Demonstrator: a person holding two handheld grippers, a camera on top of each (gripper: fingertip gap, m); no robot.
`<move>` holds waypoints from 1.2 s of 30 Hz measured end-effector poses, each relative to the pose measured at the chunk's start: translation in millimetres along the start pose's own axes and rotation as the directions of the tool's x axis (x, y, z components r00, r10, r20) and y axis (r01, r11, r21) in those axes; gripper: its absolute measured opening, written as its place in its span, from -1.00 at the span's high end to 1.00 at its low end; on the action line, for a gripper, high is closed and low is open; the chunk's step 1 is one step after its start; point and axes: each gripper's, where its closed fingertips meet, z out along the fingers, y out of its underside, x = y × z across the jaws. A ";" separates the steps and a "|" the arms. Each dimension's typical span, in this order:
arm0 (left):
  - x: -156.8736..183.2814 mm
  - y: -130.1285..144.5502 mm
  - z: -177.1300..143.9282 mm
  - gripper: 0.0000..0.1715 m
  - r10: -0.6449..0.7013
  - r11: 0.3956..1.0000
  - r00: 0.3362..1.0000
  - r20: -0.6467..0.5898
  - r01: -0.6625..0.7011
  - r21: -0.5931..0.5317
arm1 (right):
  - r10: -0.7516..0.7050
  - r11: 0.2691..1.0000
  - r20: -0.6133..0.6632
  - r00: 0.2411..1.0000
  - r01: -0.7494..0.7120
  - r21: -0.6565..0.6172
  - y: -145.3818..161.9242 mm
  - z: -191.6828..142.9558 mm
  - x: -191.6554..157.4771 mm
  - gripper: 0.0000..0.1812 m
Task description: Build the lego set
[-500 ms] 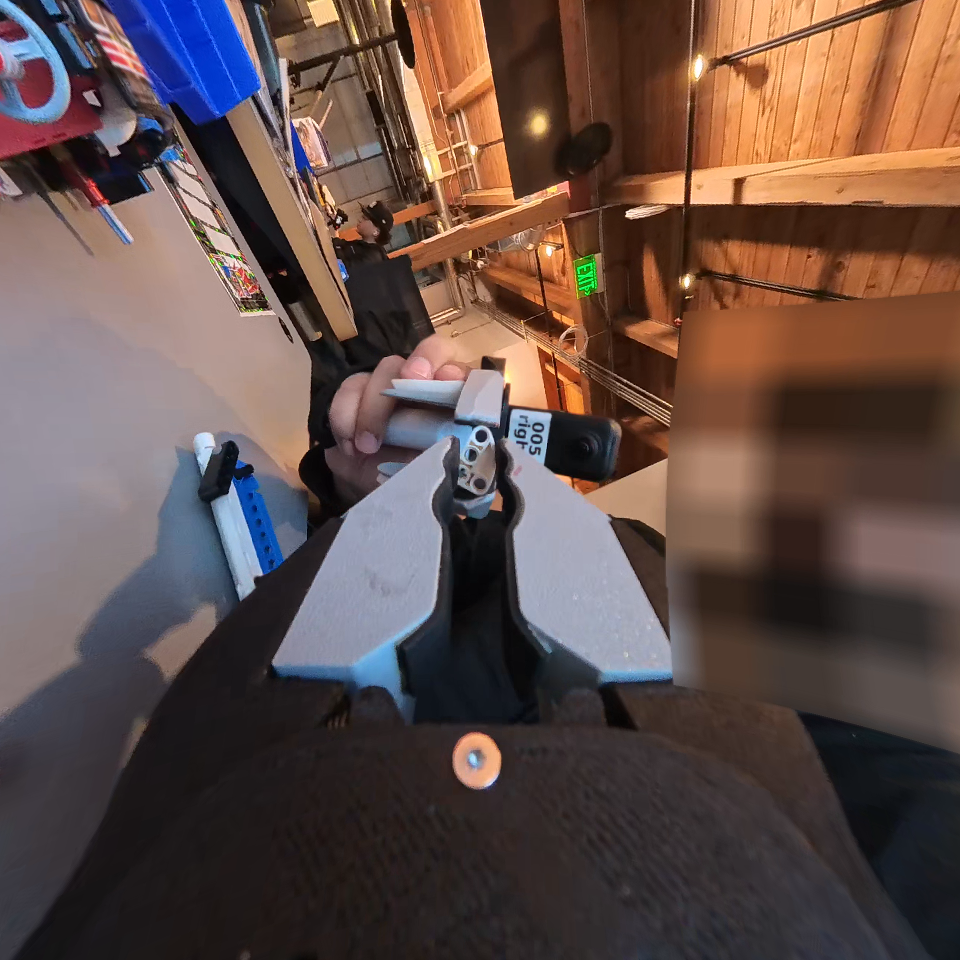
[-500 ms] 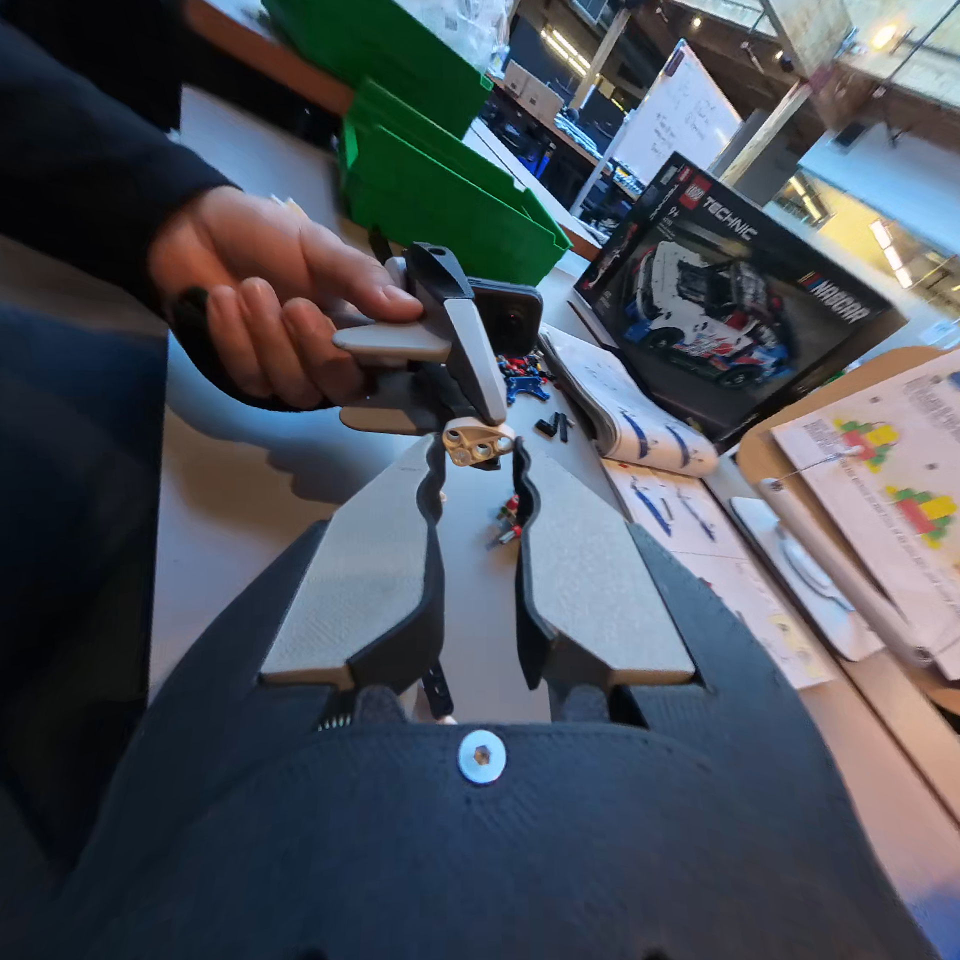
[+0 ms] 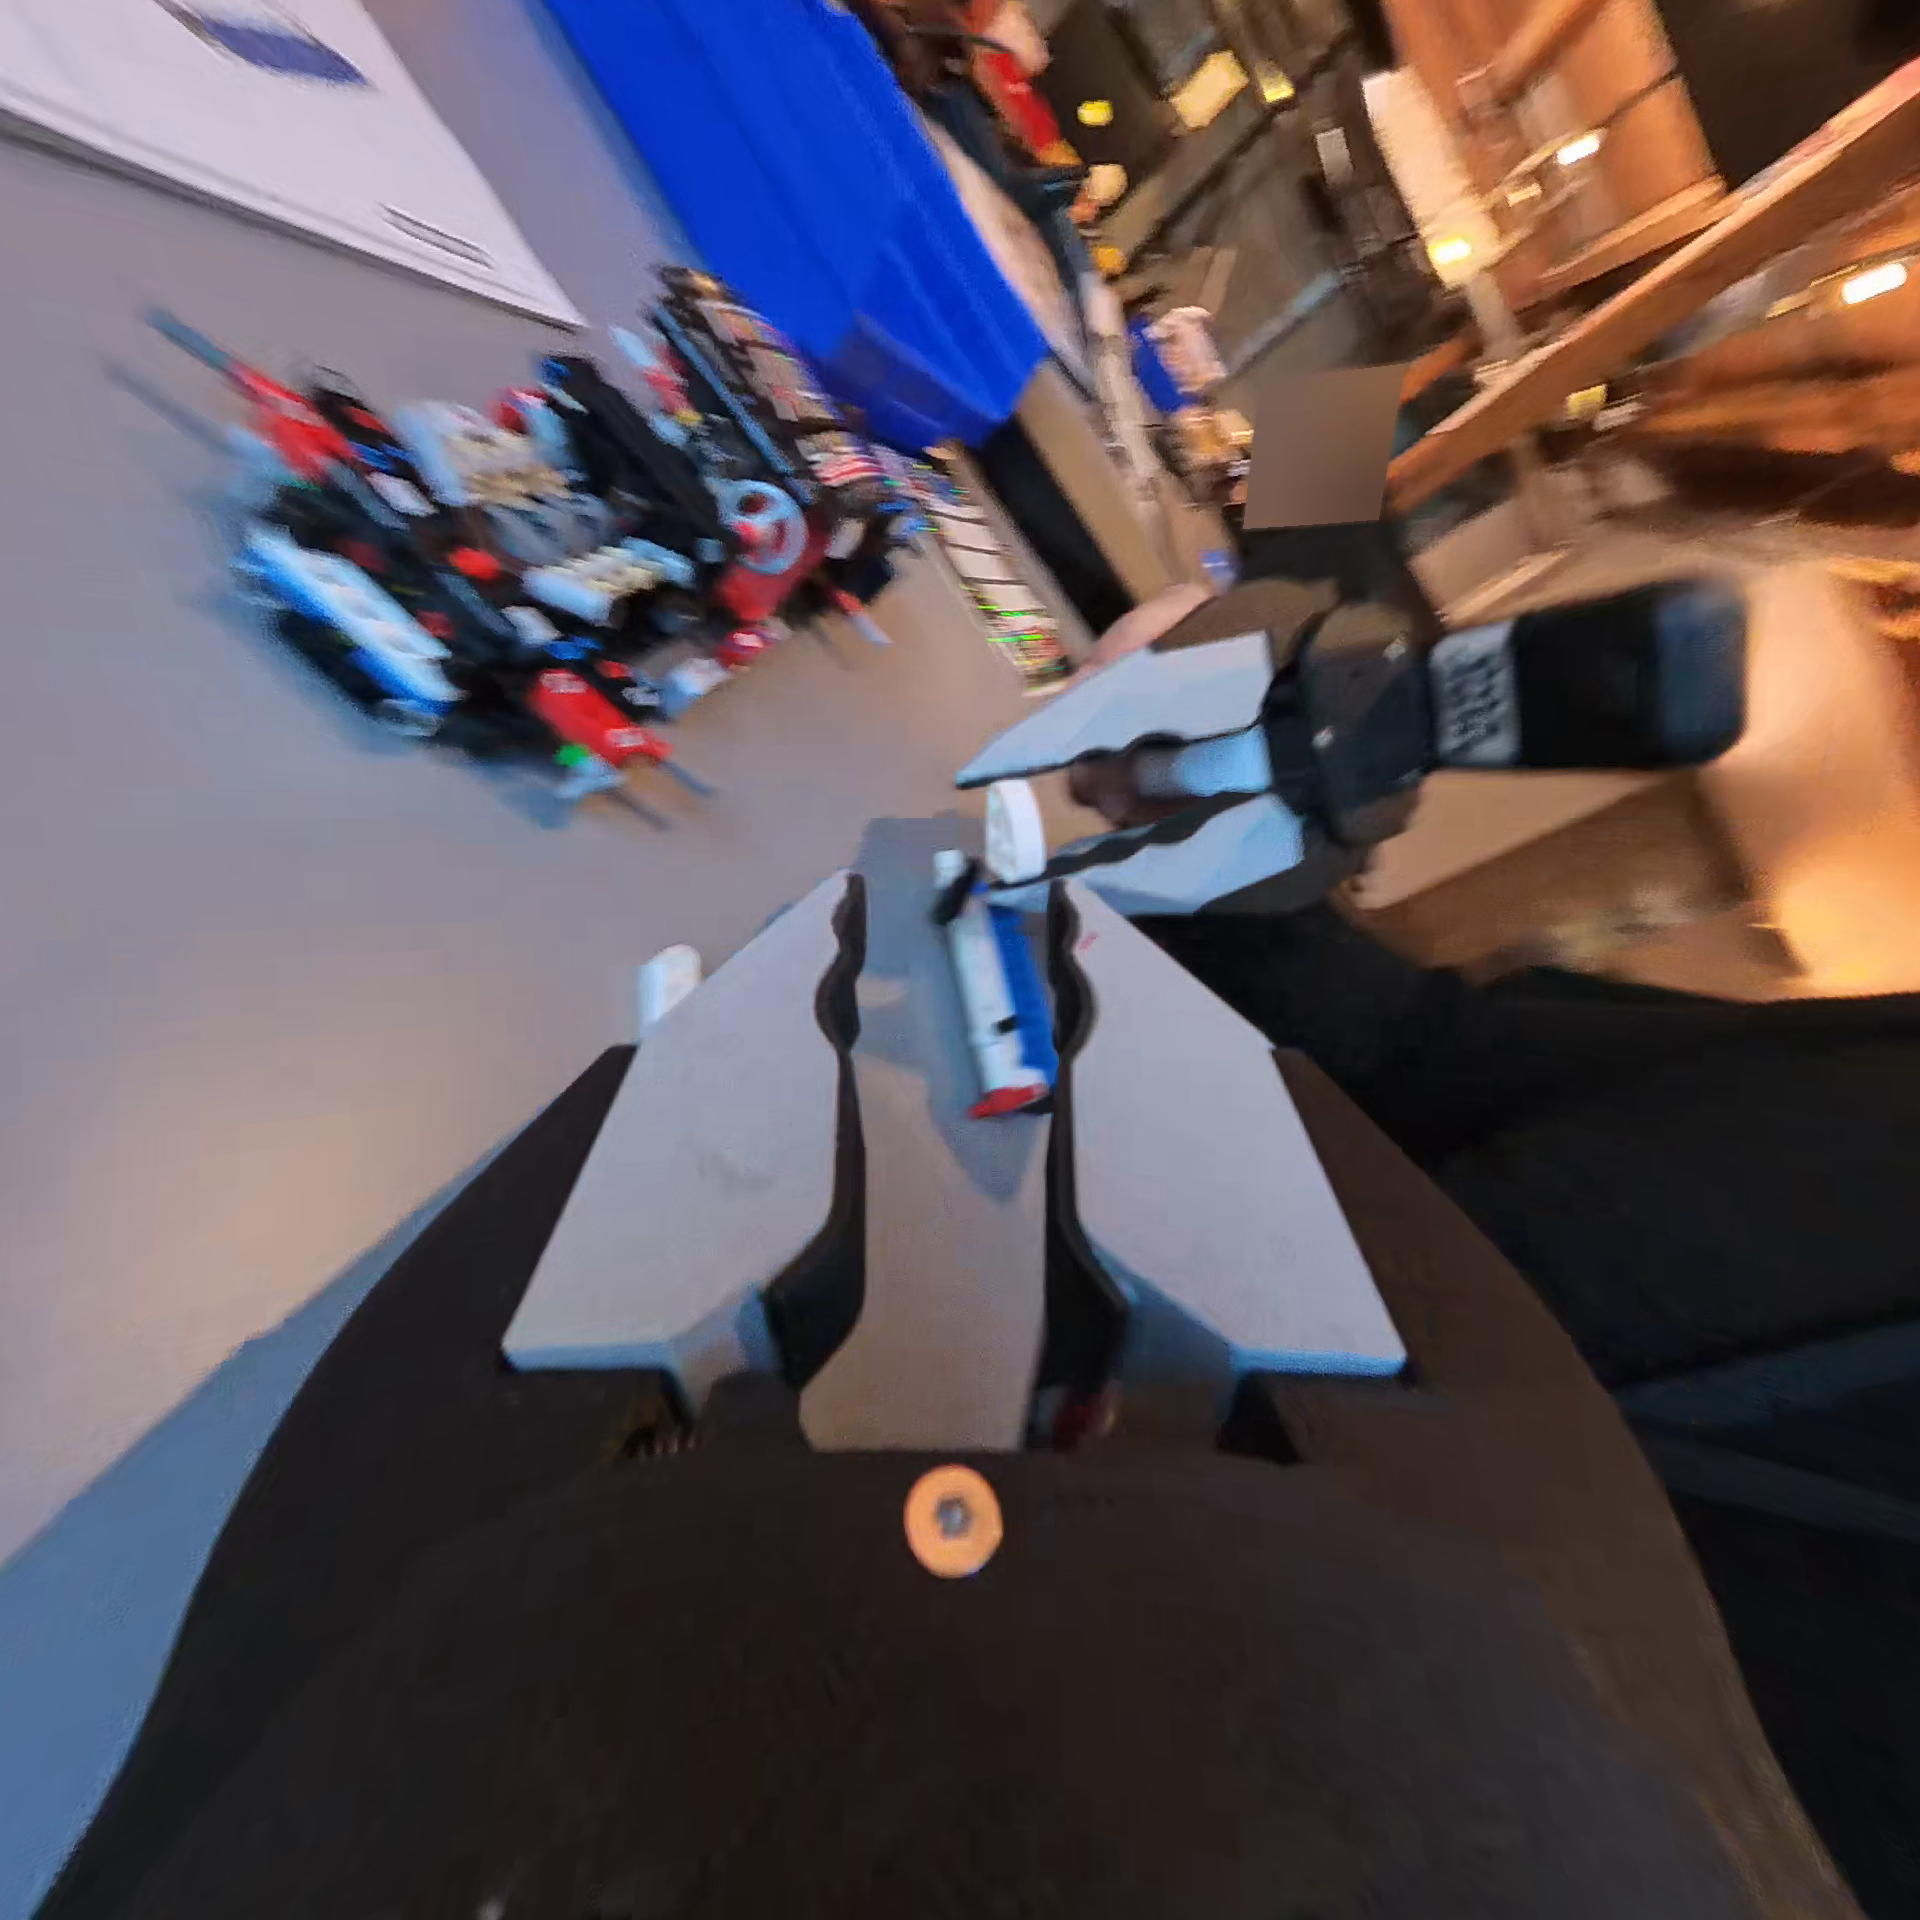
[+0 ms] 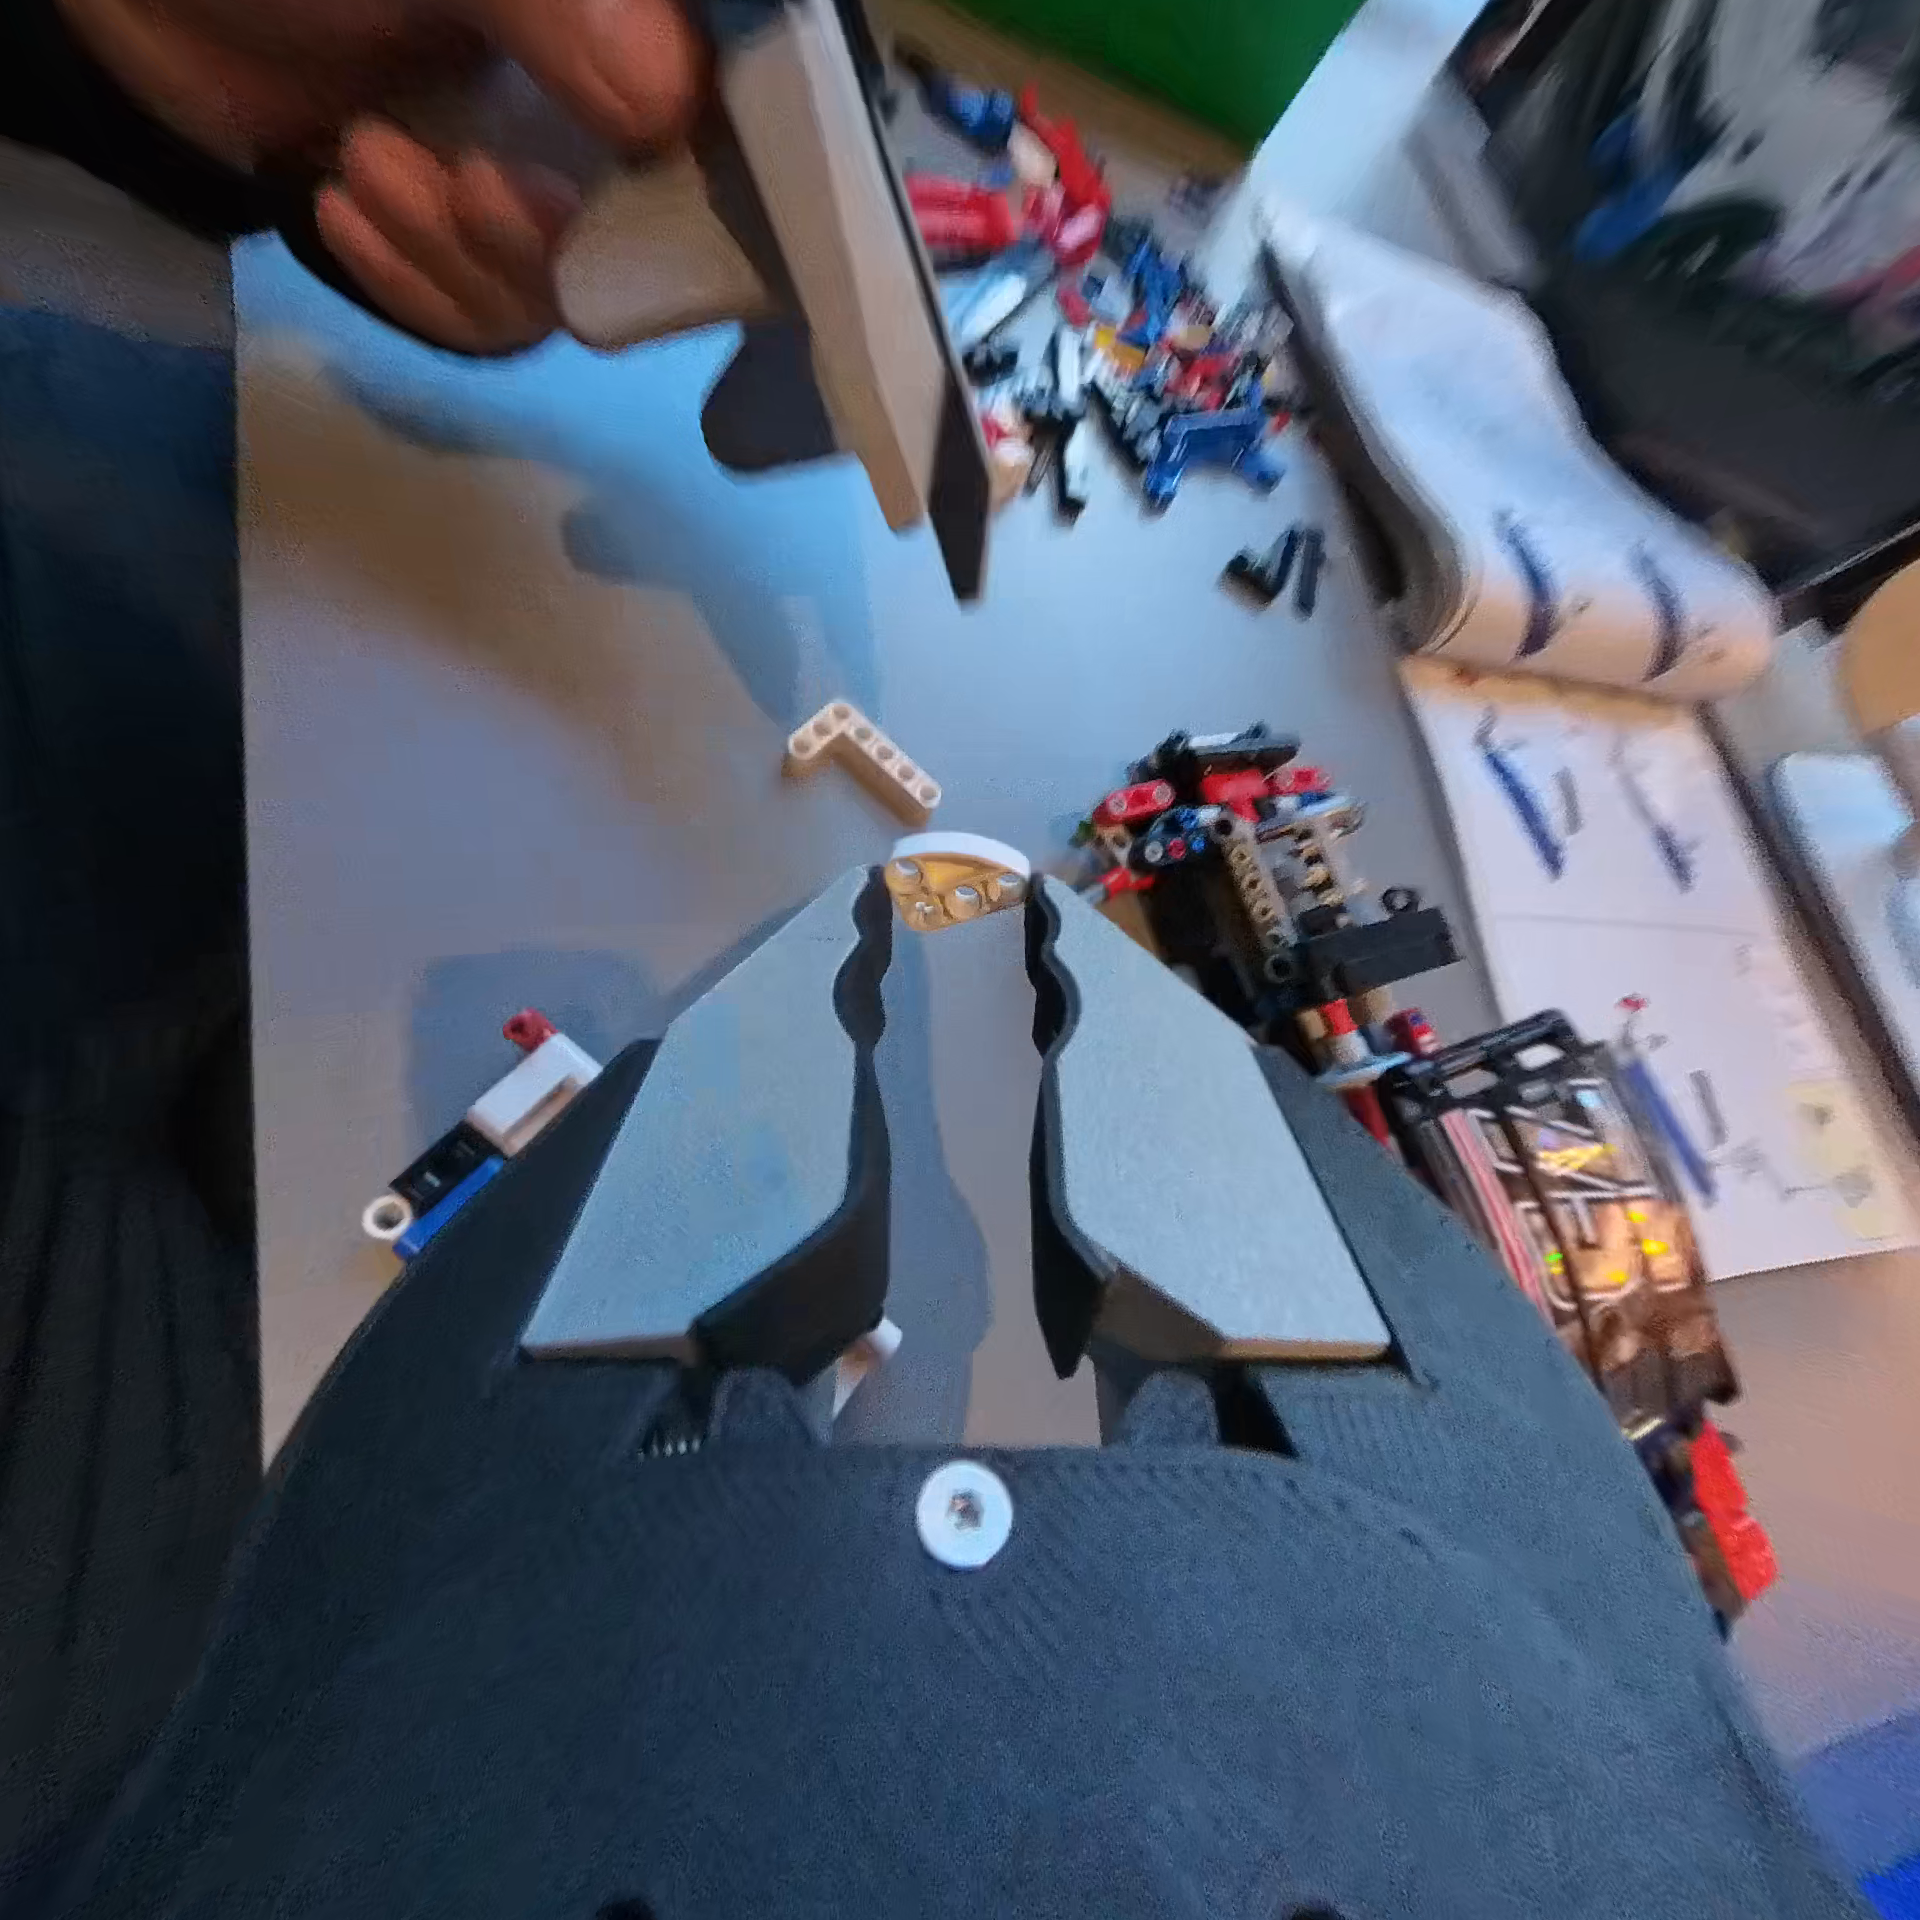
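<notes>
Right gripper point(image 4: 961, 894): now alone in pinching the small white curved piece point(image 4: 958, 873) at its tips.
Left gripper point(image 3: 951, 914): has let go; jaws apart, empty, swung down over the white-and-blue beam point(image 3: 992, 997) on the surface point(image 3: 260, 987).
Meaning: handover looks finished.
Chassis point(image 4: 1309, 935): at 2 o'clock of the piece.
Loose parts point(image 4: 1132, 343): far, 12 o'clock.

Grey table point(image 3: 156, 935), wood beams point(image 3: 1621, 343) w/ warm lamps, blurred bkgd.
</notes>
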 end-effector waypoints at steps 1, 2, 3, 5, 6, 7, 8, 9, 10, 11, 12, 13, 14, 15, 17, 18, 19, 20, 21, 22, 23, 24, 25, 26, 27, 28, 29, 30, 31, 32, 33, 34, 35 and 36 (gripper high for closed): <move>-7.9 1.7 -9.0 0.62 0.051 0.999 0.996 0.071 -0.051 0.001 | 0.026 0.998 0.039 0.999 -0.024 -0.053 6.1 3.9 0.5 0.74; -14.3 5.5 -17.0 0.63 0.095 0.995 0.987 0.129 -0.095 -0.007 | 0.048 0.994 0.076 0.996 -0.039 -0.107 11.8 7.5 0.0 0.74; -19.4 10.6 -23.7 0.63 0.134 0.991 0.975 0.175 -0.133 -0.019 | 0.064 0.987 0.104 0.992 -0.048 -0.155 16.6 10.5 -0.2 0.74; -27.5 19.9 -33.8 0.70 0.214 0.977 0.947 0.241 -0.213 -0.032 | 0.091 0.972 0.138 0.986 -0.058 -0.226 22.4 15.8 -0.5 0.74; -31.6 22.8 -37.5 0.73 0.250 0.967 0.929 0.271 -0.251 -0.033 | 0.110 0.963 0.167 0.980 -0.064 -0.260 25.3 18.5 -3.5 0.74; -34.5 24.4 -39.9 0.74 0.273 0.961 0.917 0.289 -0.275 -0.034 | 0.130 0.952 0.187 0.974 -0.070 -0.298 29.2 21.5 -5.8 0.74; -34.7 24.4 -40.9 0.74 0.278 0.959 0.916 0.288 -0.281 -0.035 | 0.148 0.940 0.202 0.968 -0.074 -0.333 33.7 24.6 -7.9 0.74; -32.6 23.3 -40.7 0.74 0.284 0.958 0.920 0.271 -0.286 -0.033 | 0.159 0.929 0.215 0.964 -0.073 -0.363 38.0 27.5 -10.1 0.74; -32.9 21.9 -40.5 0.73 0.286 0.957 0.920 0.268 -0.288 -0.030 | 0.165 0.921 0.219 0.962 -0.071 -0.383 40.9 30.4 -11.4 0.74; -34.9 22.3 -40.4 0.71 0.282 0.958 0.920 0.273 -0.283 -0.035 | 0.168 0.917 0.221 0.961 -0.069 -0.393 42.2 32.7 -13.0 0.74; -35.7 24.7 -39.7 0.70 0.280 0.959 0.922 0.268 -0.278 -0.048 | 0.172 0.916 0.228 0.958 -0.070 -0.395 42.3 33.9 -15.6 0.74; -35.1 27.0 -39.0 0.70 0.283 0.959 0.924 0.259 -0.277 -0.060 | 0.176 0.916 0.229 0.957 -0.075 -0.394 42.2 34.6 -17.2 0.74; -34.4 27.7 -38.7 0.70 0.288 0.957 0.923 0.254 -0.282 -0.064 | 0.181 0.918 0.223 0.958 -0.084 -0.387 41.9 35.1 -17.4 0.73; -33.5 27.7 -38.6 0.70 0.295 0.955 0.922 0.252 -0.288 -0.063 | 0.191 0.922 0.222 0.956 -0.097 -0.374 41.3 35.4 -18.0 0.71; -32.4 28.7 -37.7 0.70 0.301 0.953 0.922 0.244 -0.293 -0.069 | 0.233 0.921 0.230 0.945 -0.138 -0.365 42.1 35.8 -20.0 0.67; -32.9 29.2 -37.3 0.70 0.301 0.954 0.921 0.246 -0.292 -0.073 | 0.251 0.917 0.231 0.940 -0.154 -0.368 43.3 36.3 -20.6 0.66; -33.4 29.3 -37.1 0.70 0.302 0.953 0.920 0.250 -0.292 -0.075 | 0.262 0.915 0.232 0.937 -0.164 -0.369 44.1 36.9 -21.3 0.65; -33.5 29.4 -36.9 0.70 0.305 0.952 0.918 0.253 -0.295 -0.077 | 0.267 0.913 0.229 0.936 -0.169 -0.371 44.7 37.5 -21.5 0.65; -33.8 29.5 -36.8 0.70 0.306 0.952 0.917 0.256 -0.296 -0.078 | 0.268 0.912 0.224 0.937 -0.171 -0.374 45.4 38.0 -21.3 0.64; -34.3 29.2 -36.9 0.70 0.306 0.952 0.915 0.261 -0.296 -0.077 | 0.266 0.912 0.219 0.939 -0.172 -0.374 45.4 38.5 -20.7 0.64; -34.7 28.8 -36.9 0.70 0.305 0.952 0.915 0.264 -0.296 -0.075 | 0.265 0.913 0.217 0.940 -0.172 -0.370 45.0 39.1 -20.4 0.64; -34.8 28.5 -36.5 0.70 0.303 0.953 0.915 0.265 -0.294 -0.074 | 0.264 0.913 0.219 0.939 -0.170 -0.370 45.1 39.7 -20.8 0.64; -34.8 28.2 -36.2 0.70 0.300 0.954 0.917 0.264 -0.291 -0.071 | 0.264 0.914 0.221 0.939 -0.171 -0.367 44.5 40.0 -21.0 0.64; -34.8 27.8 -36.0 0.70 0.297 0.955 0.917 0.264 -0.290 -0.069 | 0.264 0.913 0.219 0.939 -0.171 -0.370 44.7 39.5 -20.3 0.63; -34.6 27.4 -35.7 0.70 0.298 0.954 0.917 0.264 -0.291 -0.066 | 0.261 0.914 0.209 0.942 -0.172 -0.368 44.7 37.9 -17.9 0.62; -34.2 27.4 -35.4 0.70 0.300 0.954 0.917 0.264 -0.294 -0.065 | 0.261 0.918 0.198 0.945 -0.179 -0.354 42.9 35.4 -14.8 0.62; -34.1 27.6 -35.1 0.70 0.303 0.953 0.916 0.263 -0.296 -0.067 | 0.266 0.924 0.189 0.945 -0.194 -0.331 39.3 31.5 -11.8 0.63; -33.3 27.6 -34.7 0.70 0.306 0.952 0.916 0.260 -0.299 -0.068 | 0.276 0.930 0.183 0.944 -0.214 -0.298 34.2 26.8 -9.1 0.63; -32.2 27.4 -34.2 0.70 0.310 0.951 0.916 0.253 -0.304 -0.065 | 0.285 0.938 0.176 0.942 -0.236 -0.253 28.2 21.7 -5.9 0.64; -31.0 27.0 -33.6 0.71 0.313 0.949 0.917 0.246 -0.308 -0.062 | 0.290 0.946 0.164 0.943 -0.257 -0.197 22.0 16.2 -1.9 0.63; -29.9 26.4 -33.0 0.71 0.316 0.948 0.918 0.239 -0.311 -0.059 | 0.294 0.952 0.146 0.944 -0.277 -0.130 16.2 10.2 3.0 0.63; -28.9 25.9 -32.3 0.71 0.319 0.947 0.919 0.232 -0.315 -0.055 | 0.302 0.953 0.129 0.945 -0.296 -0.060 12.0 3.7 7.3 0.65; -28.2 25.4 -31.7 0.71 0.322 0.946 0.919 0.226 -0.318 -0.054 | 0.312 0.949 0.113 0.943 -0.315 0.004 10.2 -2.9 11.4 0.66; -27.7 25.4 -31.1 0.71 0.325 0.945 0.919 0.222 -0.321 -0.055 | 0.326 0.941 0.093 0.941 -0.332 0.065 10.6 -9.6 15.9 0.66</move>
